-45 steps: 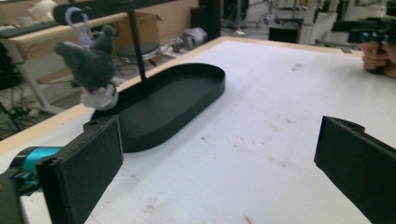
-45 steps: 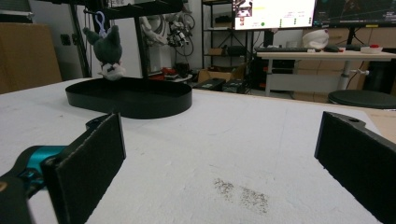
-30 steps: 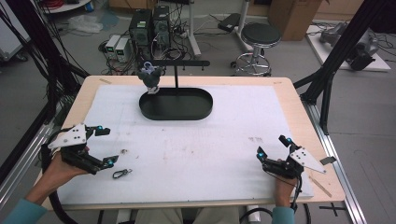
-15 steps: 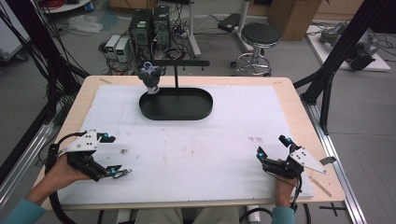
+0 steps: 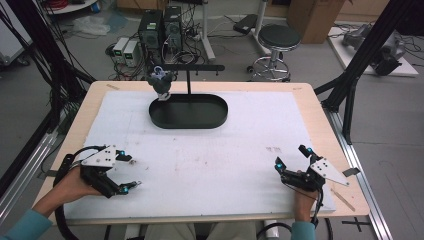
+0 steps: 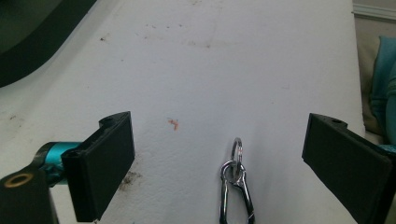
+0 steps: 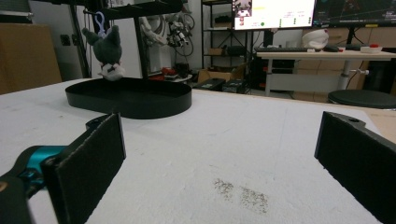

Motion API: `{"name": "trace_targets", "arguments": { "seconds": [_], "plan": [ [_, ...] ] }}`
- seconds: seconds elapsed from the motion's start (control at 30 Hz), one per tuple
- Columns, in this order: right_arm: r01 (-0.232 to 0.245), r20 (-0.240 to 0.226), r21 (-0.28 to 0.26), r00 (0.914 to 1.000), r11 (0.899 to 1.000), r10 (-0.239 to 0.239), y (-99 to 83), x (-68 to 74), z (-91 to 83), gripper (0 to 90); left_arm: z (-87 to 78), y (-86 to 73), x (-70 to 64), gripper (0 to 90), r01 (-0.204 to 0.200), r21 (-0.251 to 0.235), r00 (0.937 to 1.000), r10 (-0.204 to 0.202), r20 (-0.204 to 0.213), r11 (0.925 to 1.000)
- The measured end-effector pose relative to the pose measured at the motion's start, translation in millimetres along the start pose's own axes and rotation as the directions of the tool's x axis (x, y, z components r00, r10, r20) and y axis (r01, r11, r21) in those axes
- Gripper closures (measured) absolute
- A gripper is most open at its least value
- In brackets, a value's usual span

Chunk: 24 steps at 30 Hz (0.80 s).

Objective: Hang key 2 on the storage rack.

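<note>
A small silver snap clip with a key ring (image 6: 237,182) lies flat on the white mat, between the jaws of my left gripper (image 6: 222,128), which is open and touches nothing. In the high view the left gripper (image 5: 133,172) is low over the mat near the front left corner. My right gripper (image 5: 291,156) rests open near the front right, and the right gripper (image 7: 229,135) has nothing between its jaws. A grey plush toy (image 5: 161,82) hangs from a black stand over a black oval tray (image 5: 215,117) at the back.
The white mat (image 5: 210,160) covers most of the wooden table. The tray (image 7: 130,100) and the plush toy (image 7: 107,49) stand far ahead of the right gripper. A dark smudge (image 7: 240,191) marks the mat. A stool (image 5: 280,37) and computers stand behind the table.
My left gripper has moved right and slightly forward along the front of the mat, and its open jaws now straddle the clip. The right gripper has stayed put.
</note>
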State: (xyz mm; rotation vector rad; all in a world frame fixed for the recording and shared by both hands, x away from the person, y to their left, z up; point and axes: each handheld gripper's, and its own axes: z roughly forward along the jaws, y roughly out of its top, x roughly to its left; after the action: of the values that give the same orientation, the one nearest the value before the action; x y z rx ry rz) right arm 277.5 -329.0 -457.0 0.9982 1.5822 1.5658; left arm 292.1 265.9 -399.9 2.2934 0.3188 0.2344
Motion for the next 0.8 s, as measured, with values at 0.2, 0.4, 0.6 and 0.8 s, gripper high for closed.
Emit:
{"name": "trace_targets", "arguments": {
  "seconds": [0.2,0.4,0.6,0.8],
  "plan": [
    [-0.004,-0.001,0.001,1.0000,1.000,0.004,0.0,-0.1,-0.1,1.0,5.5,-0.8,0.6,14.5,-0.003,0.048,0.9998,0.002,0.018,0.9988],
    [-0.004,0.000,0.002,1.0000,1.000,0.004,0.0,0.0,-0.2,1.0,9.8,-1.9,1.1,20.1,0.007,0.077,0.9994,-0.010,0.032,0.9970],
    [-0.005,-0.002,0.001,1.0000,1.000,0.005,0.0,-0.2,-0.1,1.0,12.7,-2.6,0.6,26.1,-0.021,0.111,0.9981,0.015,0.060,0.9936],
    [-0.005,-0.001,0.001,1.0000,1.000,0.005,0.0,-0.1,-0.1,1.0,13.5,-4.0,-0.3,38.6,-0.024,0.122,0.9966,0.014,0.081,0.9923]
  ]
}}
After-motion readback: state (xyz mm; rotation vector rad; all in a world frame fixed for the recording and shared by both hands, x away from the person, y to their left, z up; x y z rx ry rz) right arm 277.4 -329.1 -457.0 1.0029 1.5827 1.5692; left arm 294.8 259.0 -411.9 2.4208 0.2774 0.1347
